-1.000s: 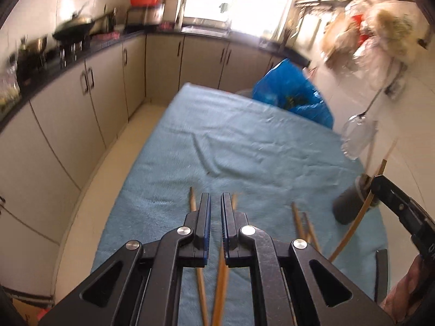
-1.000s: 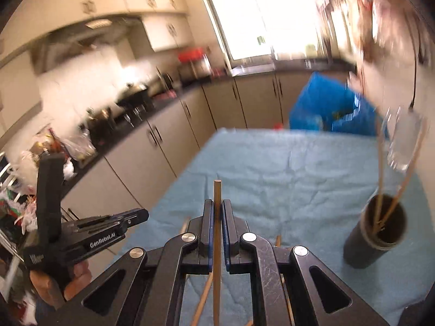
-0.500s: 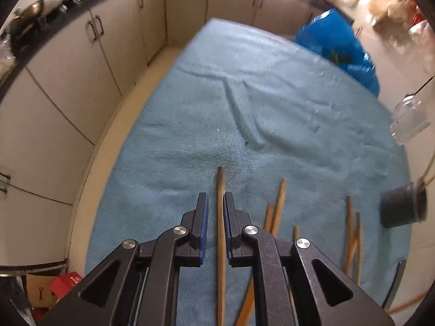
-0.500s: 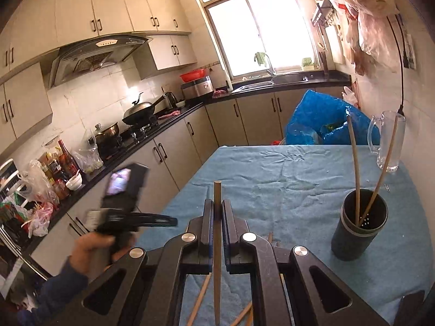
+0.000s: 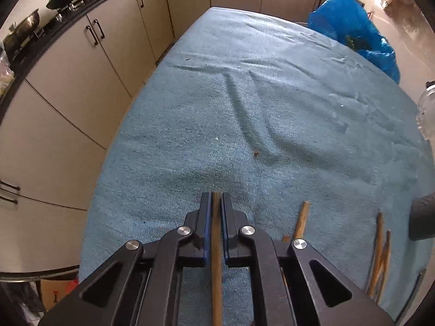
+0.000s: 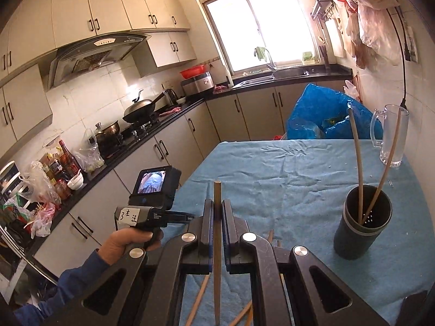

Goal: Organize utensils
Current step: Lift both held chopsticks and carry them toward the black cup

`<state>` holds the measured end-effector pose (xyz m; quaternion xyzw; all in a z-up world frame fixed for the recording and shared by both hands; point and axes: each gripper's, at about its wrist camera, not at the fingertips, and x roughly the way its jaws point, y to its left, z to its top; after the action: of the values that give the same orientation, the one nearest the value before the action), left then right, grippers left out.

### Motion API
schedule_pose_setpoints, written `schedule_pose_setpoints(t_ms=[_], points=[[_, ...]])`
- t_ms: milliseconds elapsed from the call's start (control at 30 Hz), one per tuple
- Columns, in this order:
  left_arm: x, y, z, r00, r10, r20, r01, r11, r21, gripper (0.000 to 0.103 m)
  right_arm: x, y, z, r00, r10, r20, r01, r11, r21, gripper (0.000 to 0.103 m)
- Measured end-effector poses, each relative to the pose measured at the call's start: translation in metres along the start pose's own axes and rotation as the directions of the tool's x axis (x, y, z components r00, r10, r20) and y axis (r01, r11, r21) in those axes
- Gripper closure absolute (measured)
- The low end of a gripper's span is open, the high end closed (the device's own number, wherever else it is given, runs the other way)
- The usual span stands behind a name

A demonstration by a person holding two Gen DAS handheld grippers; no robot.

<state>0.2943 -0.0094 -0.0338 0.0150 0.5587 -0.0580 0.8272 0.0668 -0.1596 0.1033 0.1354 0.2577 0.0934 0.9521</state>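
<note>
This was a home kitchen. Cream cabinets (image 6: 117, 13) ran above a black counter (image 6: 174, 114) carrying a wok (image 6: 138, 110) and sauce bottles (image 6: 64, 160). A range hood (image 6: 95, 54) and a sink (image 6: 289, 72) below the window (image 6: 258, 27) confirmed it.

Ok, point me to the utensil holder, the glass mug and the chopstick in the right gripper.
utensil holder (image 6: 361, 240), right wrist view, dark outer wall.
glass mug (image 6: 392, 138), right wrist view, clear body.
chopstick (image 6: 217, 190), right wrist view, tip above the closed fingers.
</note>
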Motion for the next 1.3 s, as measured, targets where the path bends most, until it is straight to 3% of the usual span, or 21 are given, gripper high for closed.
schedule_pose_setpoints(t_ms=[167,267,400,567,967,1300], points=[[-0.038,0.012,-0.019,0.995,-0.048,0.091,0.05,0.999,-0.016,0.096,-0.007,0.002,-0.002,1.0,0.001,0.014,-0.002,1.0,0.004,0.097],[-0.083,0.016,-0.033,0.979,-0.08,0.188,0.084,0.996,-0.013,0.096,-0.016,0.003,-0.003,0.999,-0.004,0.038,0.004,1.0,-0.003,0.097],[-0.153,0.015,-0.056,0.939,-0.119,0.322,0.123,0.992,0.01,0.096,-0.03,0.01,-0.004,0.997,-0.006,0.075,0.008,1.0,-0.025,0.097],[-0.205,-0.001,-0.081,0.894,-0.155,0.419,0.143,0.988,0.06,0.096,-0.04,0.016,-0.008,0.996,-0.003,0.094,0.006,0.999,-0.036,0.097],[-0.251,-0.019,-0.108,0.844,-0.189,0.502,0.148,0.982,0.119,0.096,-0.059,0.015,-0.01,0.992,-0.02,0.125,0.025,0.999,-0.04,0.097],[-0.259,-0.03,-0.116,0.834,-0.206,0.512,0.152,0.977,0.147,0.097,-0.068,0.016,-0.009,0.99,-0.024,0.138,0.03,0.999,-0.044,0.097]])
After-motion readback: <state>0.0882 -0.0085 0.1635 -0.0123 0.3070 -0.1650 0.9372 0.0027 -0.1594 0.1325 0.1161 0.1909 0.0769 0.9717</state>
